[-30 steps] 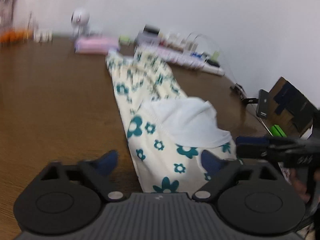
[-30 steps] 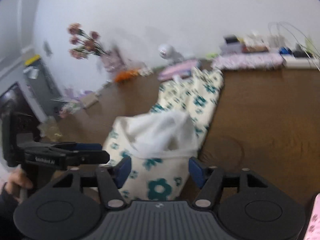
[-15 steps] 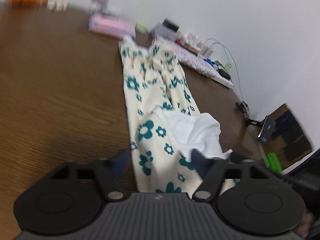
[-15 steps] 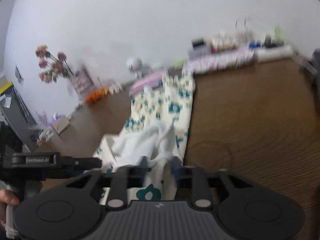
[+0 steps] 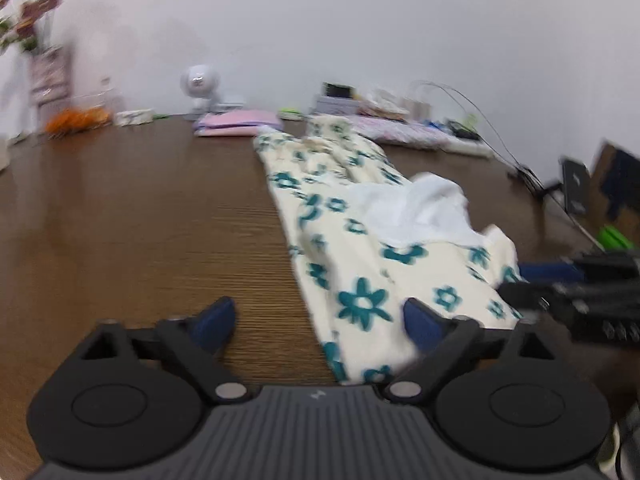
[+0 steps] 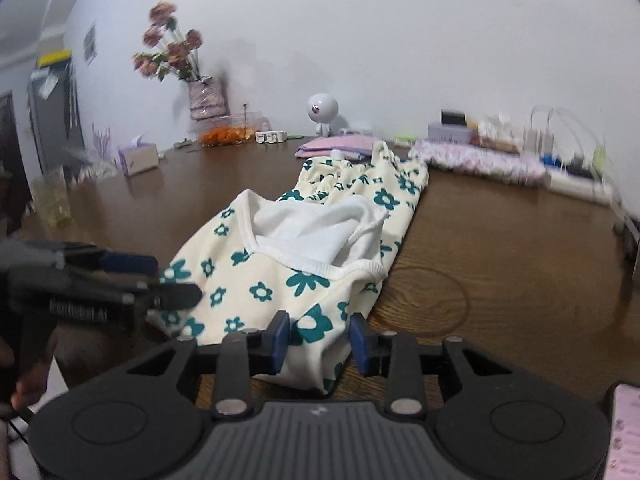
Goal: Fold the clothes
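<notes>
A cream garment with teal flowers (image 5: pixel 360 264) and a white lining (image 6: pixel 304 236) lies lengthwise on the brown wooden table (image 5: pixel 140 220), its near end toward me. My left gripper (image 5: pixel 318 322) hovers low over the near left edge. Its jaws are opening wide, with the cloth's edge under the right fingertip (image 5: pixel 424 322) and bare wood under the other. My right gripper (image 6: pixel 320 340) straddles the near right corner of the garment (image 6: pixel 316 324). Its jaws are closing with the hem between the pads, which do not visibly pinch it. Each gripper also shows in the other's view: left gripper (image 6: pixel 160 280), right gripper (image 5: pixel 560 284).
Along the far wall stand a vase of flowers (image 6: pixel 204 96), a white round figure (image 6: pixel 322 110), a folded pink cloth (image 5: pixel 240 122), a tissue box (image 6: pixel 138 158), a patterned cloth (image 6: pixel 480 162) and a power strip with cables (image 6: pixel 580 184). A cardboard box (image 5: pixel 616 184) sits at the right.
The left jaws have spread much wider and the right jaws have narrowed around the hem. Both grippers came down closer to the garment's near end.
</notes>
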Demonstrator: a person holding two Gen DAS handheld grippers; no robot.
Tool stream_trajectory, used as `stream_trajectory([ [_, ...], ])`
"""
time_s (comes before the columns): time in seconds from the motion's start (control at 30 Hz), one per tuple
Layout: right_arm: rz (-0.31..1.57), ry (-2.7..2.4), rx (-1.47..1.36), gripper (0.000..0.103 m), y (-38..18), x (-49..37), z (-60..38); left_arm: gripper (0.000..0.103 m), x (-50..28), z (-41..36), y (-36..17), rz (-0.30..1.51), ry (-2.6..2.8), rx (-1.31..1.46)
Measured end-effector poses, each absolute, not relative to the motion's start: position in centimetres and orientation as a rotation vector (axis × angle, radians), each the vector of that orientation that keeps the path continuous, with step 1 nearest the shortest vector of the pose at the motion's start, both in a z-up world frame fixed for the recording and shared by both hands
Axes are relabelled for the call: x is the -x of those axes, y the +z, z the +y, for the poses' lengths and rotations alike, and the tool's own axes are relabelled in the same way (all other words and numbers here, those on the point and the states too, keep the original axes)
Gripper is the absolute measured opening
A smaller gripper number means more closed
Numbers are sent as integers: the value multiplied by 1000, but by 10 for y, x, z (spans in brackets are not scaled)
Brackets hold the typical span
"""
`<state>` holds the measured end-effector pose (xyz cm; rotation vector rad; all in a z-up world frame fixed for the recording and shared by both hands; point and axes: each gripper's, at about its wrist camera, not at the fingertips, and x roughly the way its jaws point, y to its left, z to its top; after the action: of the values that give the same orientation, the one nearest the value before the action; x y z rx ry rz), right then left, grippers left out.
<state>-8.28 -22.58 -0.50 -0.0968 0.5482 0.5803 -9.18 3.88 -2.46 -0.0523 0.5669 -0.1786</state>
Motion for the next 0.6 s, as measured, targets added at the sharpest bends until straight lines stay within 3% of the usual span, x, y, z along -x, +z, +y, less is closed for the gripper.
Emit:
stream_trajectory([
  [0.13,554,545,93,46,-7,82,-226,95,99,35,-30,535,-168,19],
  [0.23,605,561,-16,54,-9,71,-240,102,100,32,-31,529,-124,22],
  [0.37,612,573,-32,59,-10,67,-242,103,99,34,-31,533,-119,28],
  [0.5,602,470,126,99,-6,68,-229,103,97,35,-30,534,-119,29],
  [0.6,540,460,243,103,-5,74,-222,103,97,35,-30,530,-121,34],
])
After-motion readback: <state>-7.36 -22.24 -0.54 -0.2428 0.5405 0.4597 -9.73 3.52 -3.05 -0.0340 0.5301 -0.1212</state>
